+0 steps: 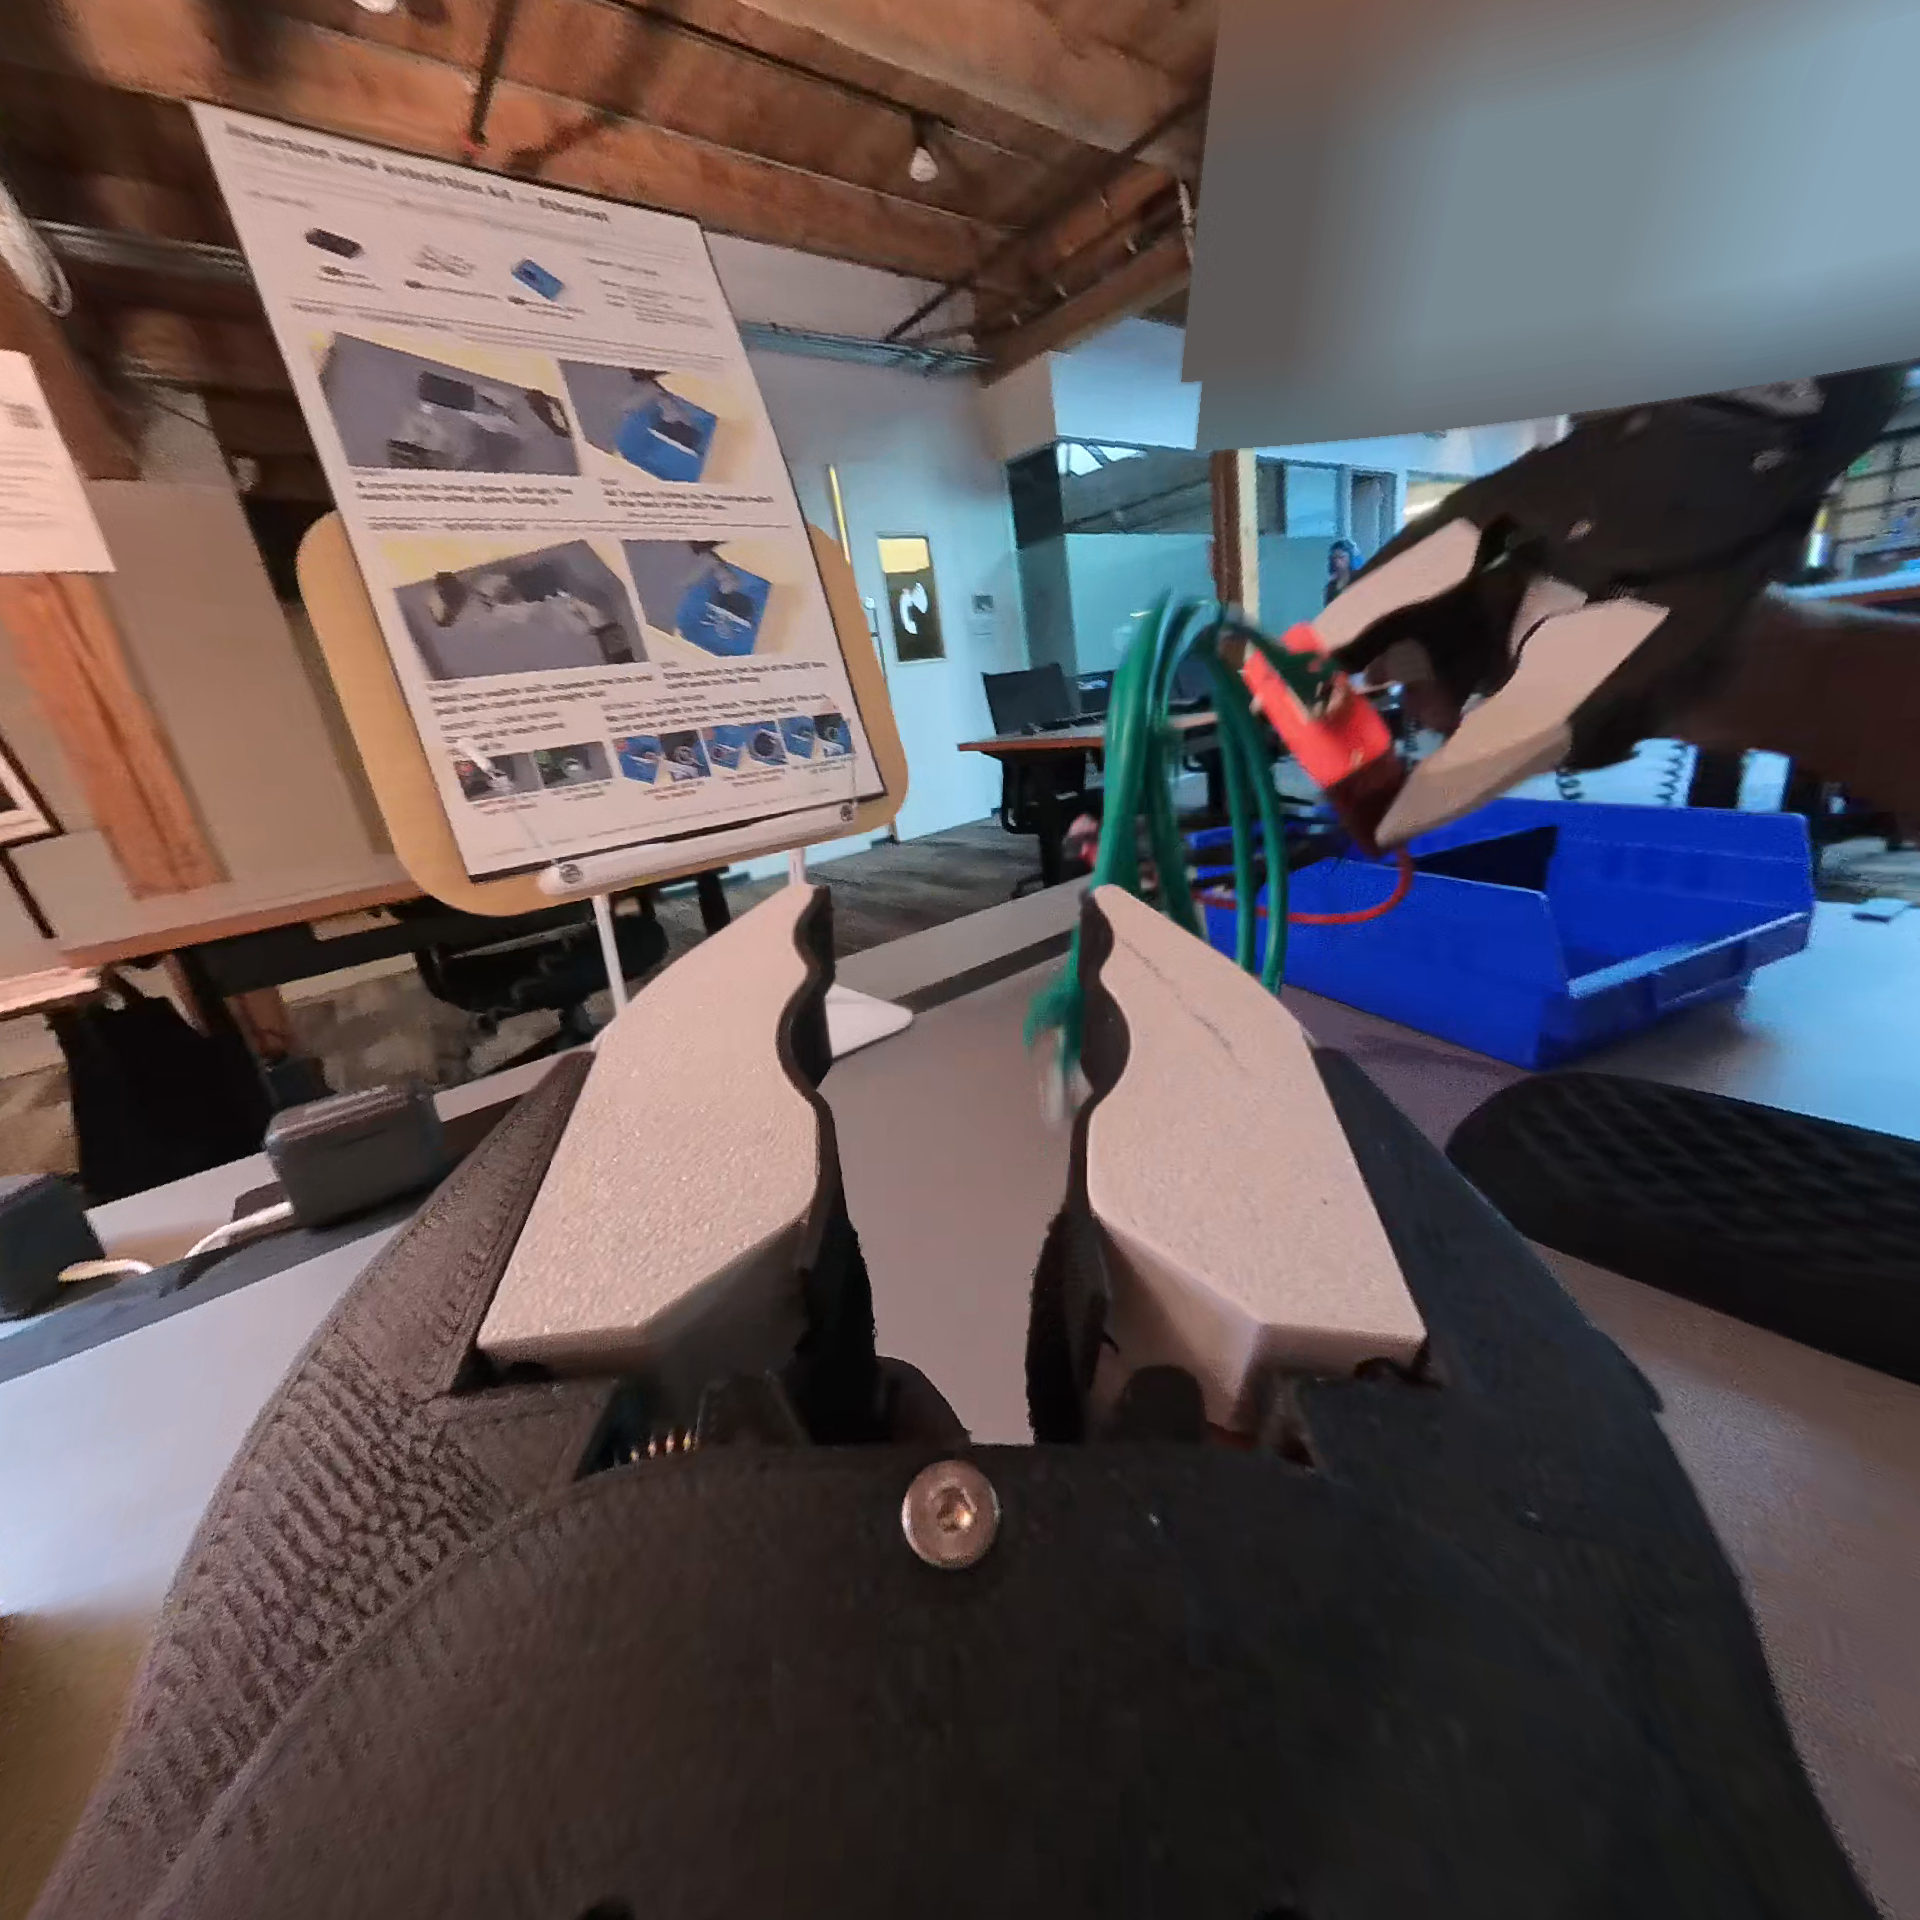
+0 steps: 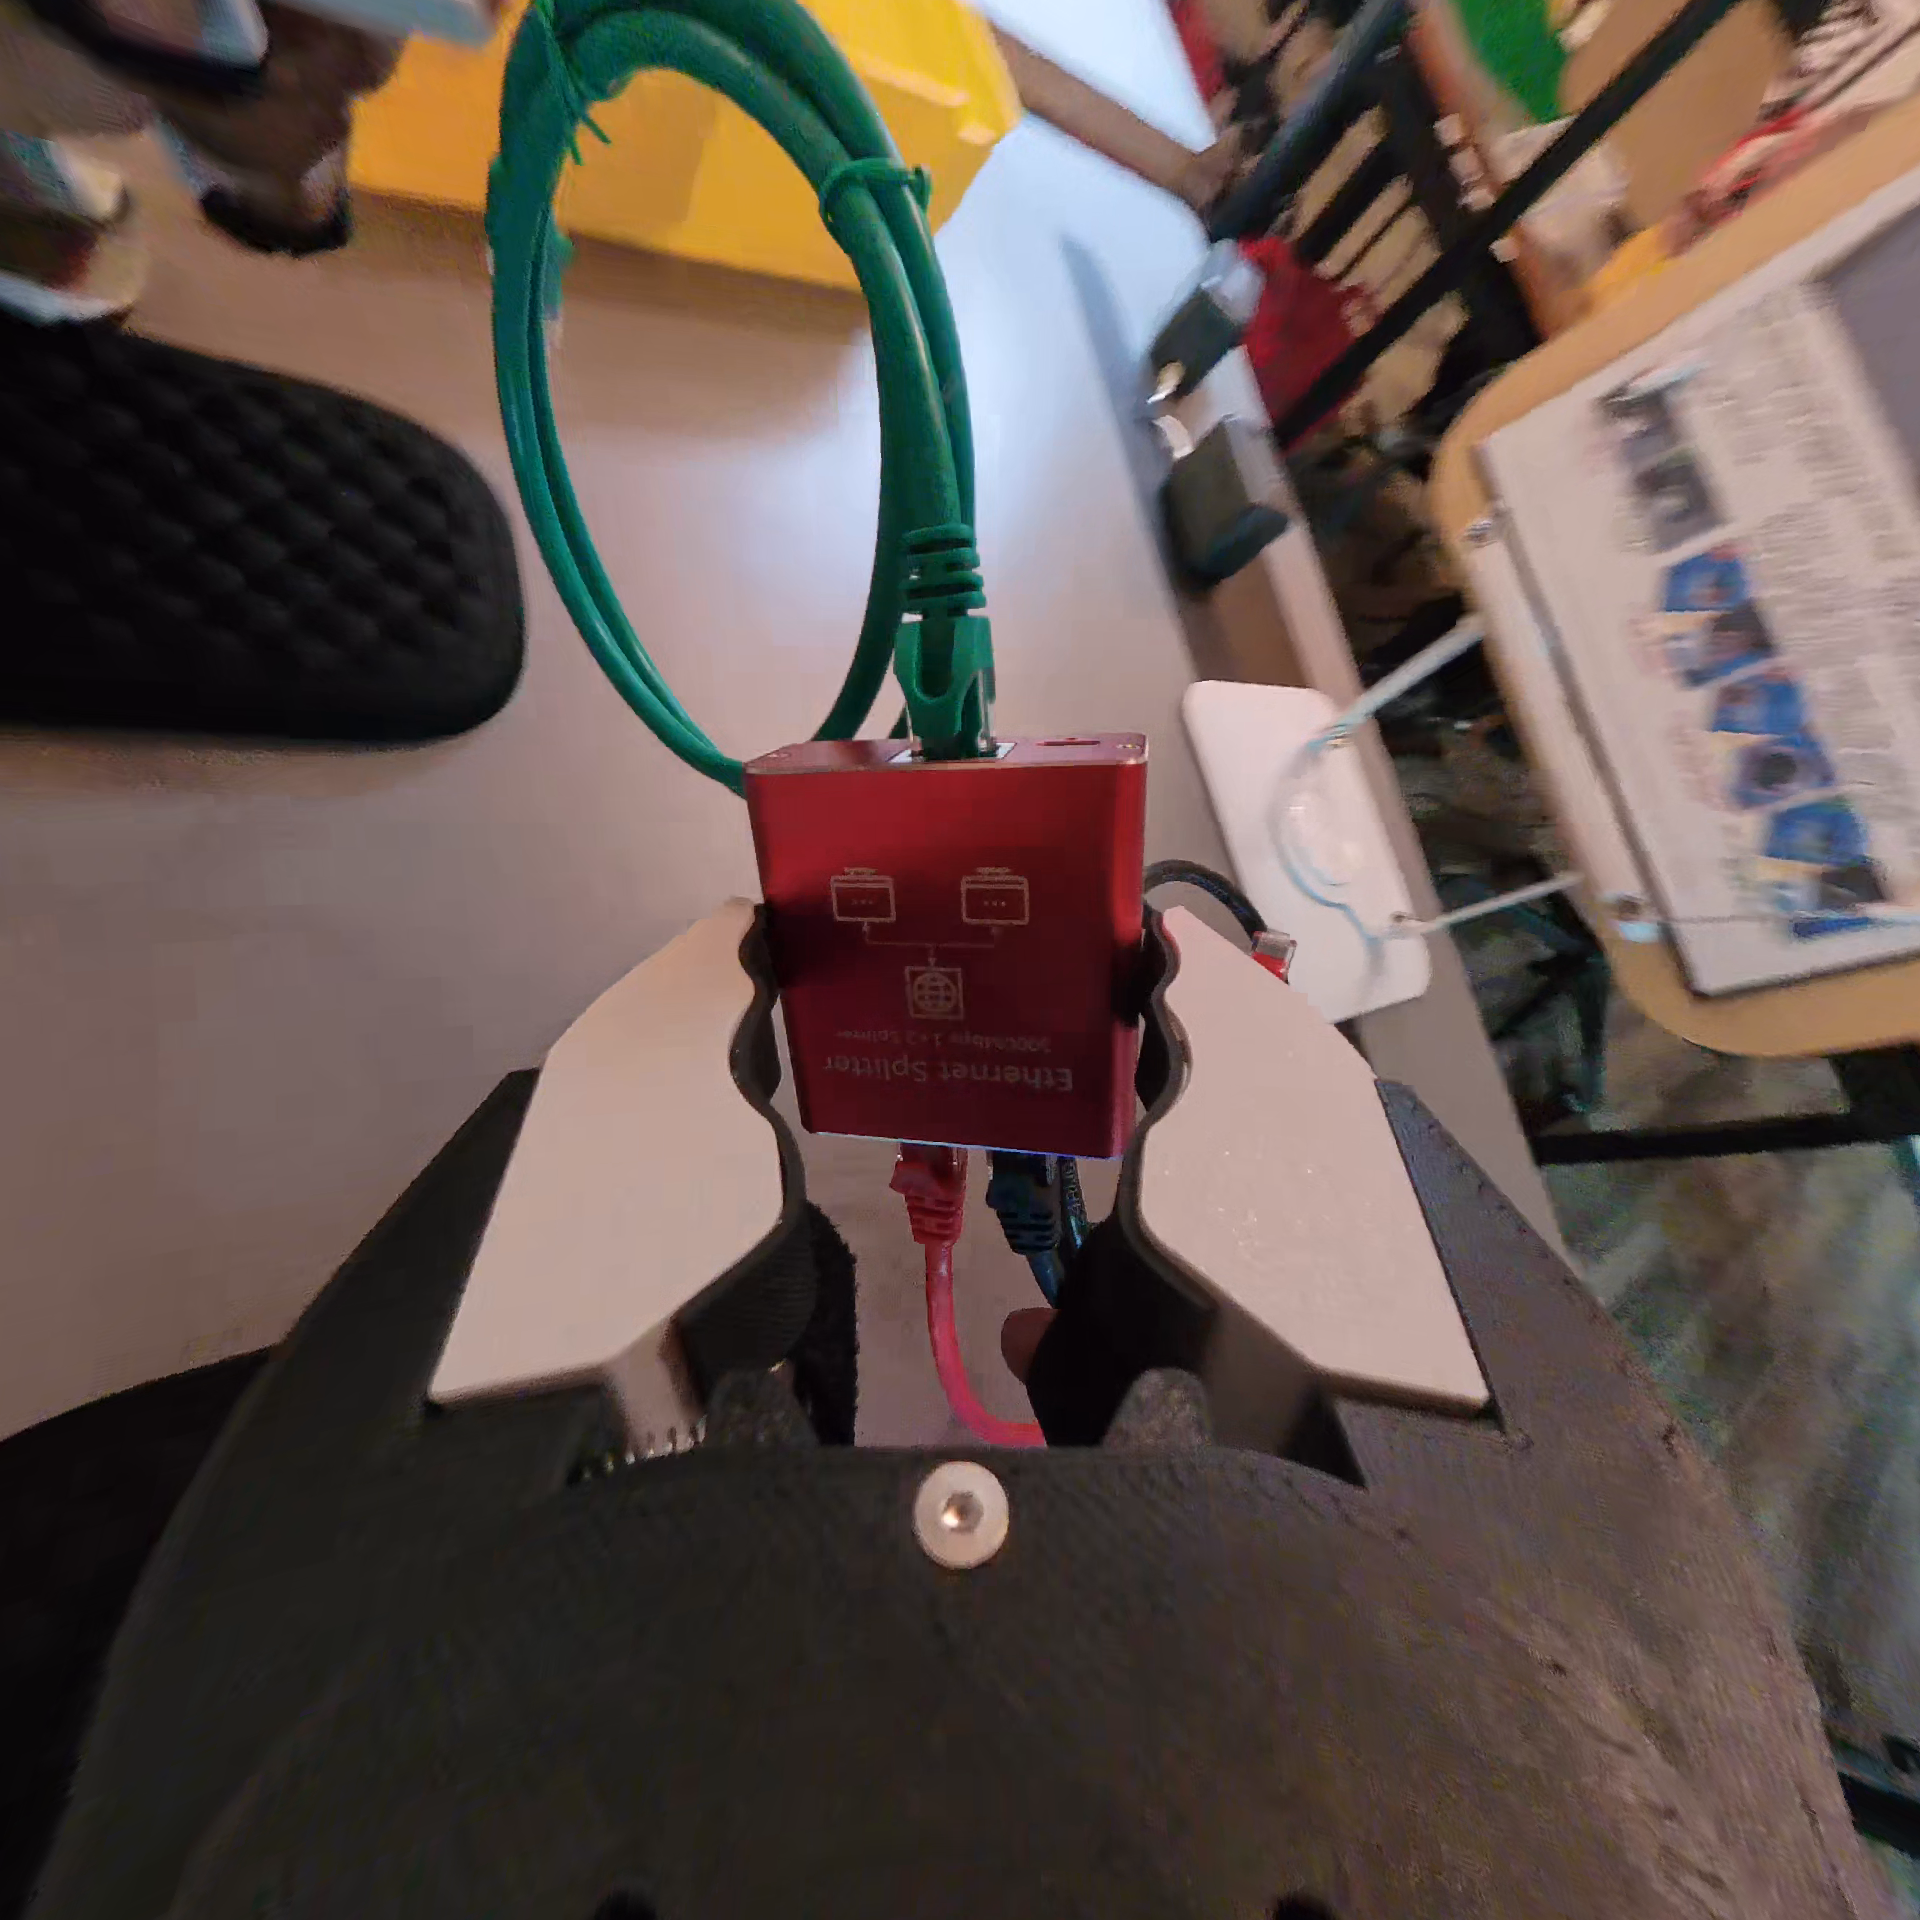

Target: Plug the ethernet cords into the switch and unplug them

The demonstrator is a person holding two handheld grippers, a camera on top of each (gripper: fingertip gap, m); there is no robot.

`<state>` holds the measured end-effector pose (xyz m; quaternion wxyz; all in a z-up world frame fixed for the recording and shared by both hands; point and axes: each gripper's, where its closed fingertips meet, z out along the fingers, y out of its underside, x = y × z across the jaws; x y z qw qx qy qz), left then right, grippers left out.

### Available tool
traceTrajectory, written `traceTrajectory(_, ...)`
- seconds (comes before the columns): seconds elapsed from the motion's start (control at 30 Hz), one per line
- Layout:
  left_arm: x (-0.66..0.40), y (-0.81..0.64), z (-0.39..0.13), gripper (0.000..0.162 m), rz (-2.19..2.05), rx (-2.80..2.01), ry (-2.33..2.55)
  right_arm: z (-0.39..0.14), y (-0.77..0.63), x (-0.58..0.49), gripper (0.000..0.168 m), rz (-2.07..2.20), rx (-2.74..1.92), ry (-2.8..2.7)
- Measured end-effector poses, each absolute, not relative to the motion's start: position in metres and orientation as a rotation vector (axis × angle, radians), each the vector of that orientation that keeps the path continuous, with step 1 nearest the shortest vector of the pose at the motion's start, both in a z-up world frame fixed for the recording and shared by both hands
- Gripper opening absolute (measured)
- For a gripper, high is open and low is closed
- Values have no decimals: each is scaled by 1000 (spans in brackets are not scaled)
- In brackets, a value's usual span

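Grey tabletop (image 2: 260, 883) under both tools. Right gripper (image 2: 951, 997) clamps red switch (image 2: 951, 935) by its sides, above table; green cord (image 2: 935, 644) plugged in far end, red cord (image 2: 935, 1226) near end. Left gripper (image 1: 956, 997) parted, empty.

Red switch (image 2: 951, 935): gold lettering and three port/globe icons on its top face. Instruction sheet (image 1: 540, 499) on the stand: printed text and photos, blurred. White sheet (image 1: 36, 468) at left edge: small print, unreadable.
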<state>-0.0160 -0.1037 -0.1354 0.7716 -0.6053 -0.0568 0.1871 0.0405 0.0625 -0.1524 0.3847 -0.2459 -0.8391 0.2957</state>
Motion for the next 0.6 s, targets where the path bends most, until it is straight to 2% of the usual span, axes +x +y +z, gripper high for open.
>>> traceTrajectory(0.4, -16, -101, -145, 45, 393, -1308, -121, -37, 218, 84, 68, 804, -972, -1516)
traceTrajectory(0.6, -19, -104, -142, 45, 417, -1300, -124, -34, 318, 109, 67, 890, -1130, -1150)
